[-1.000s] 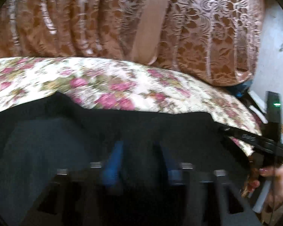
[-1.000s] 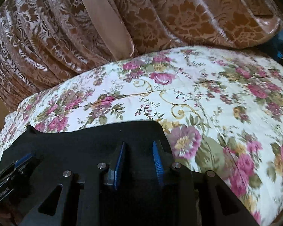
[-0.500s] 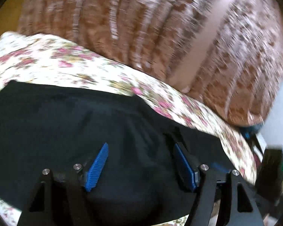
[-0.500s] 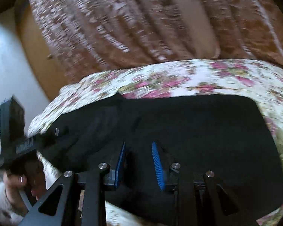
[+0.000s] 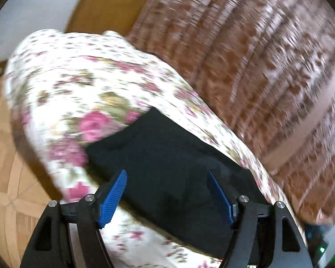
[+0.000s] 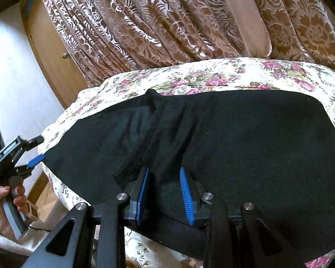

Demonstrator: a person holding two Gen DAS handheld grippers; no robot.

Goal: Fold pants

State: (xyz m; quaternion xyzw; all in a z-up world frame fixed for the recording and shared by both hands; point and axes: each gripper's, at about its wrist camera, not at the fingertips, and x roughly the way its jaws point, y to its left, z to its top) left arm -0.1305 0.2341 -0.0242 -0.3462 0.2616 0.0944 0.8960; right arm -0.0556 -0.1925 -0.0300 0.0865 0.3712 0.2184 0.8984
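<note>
The black pants (image 6: 245, 138) lie spread across the bed, with a creased seam running toward the front edge. My right gripper (image 6: 164, 192) is at their near edge, its blue pads shut on a bunched fold of the black cloth. My left gripper (image 5: 166, 174) hovers over the pants' (image 5: 158, 138) left end; its jaws are wide and still opening, with nothing pressed between the pads. In the right wrist view, the left gripper (image 6: 37, 150) is held by a hand (image 6: 6, 196) just off the pants' left tip.
A floral bedspread (image 6: 234, 73) covers the bed, whose left corner (image 5: 55, 71) drops to a parquet floor (image 5: 4, 167). Brown patterned curtains (image 6: 167, 22) hang close behind the bed. A wooden door (image 6: 49, 44) and a white wall stand at the left.
My left gripper swung left along the pants to their end, let go of the cloth and spread its jaws. The right gripper turned left and kept its hold.
</note>
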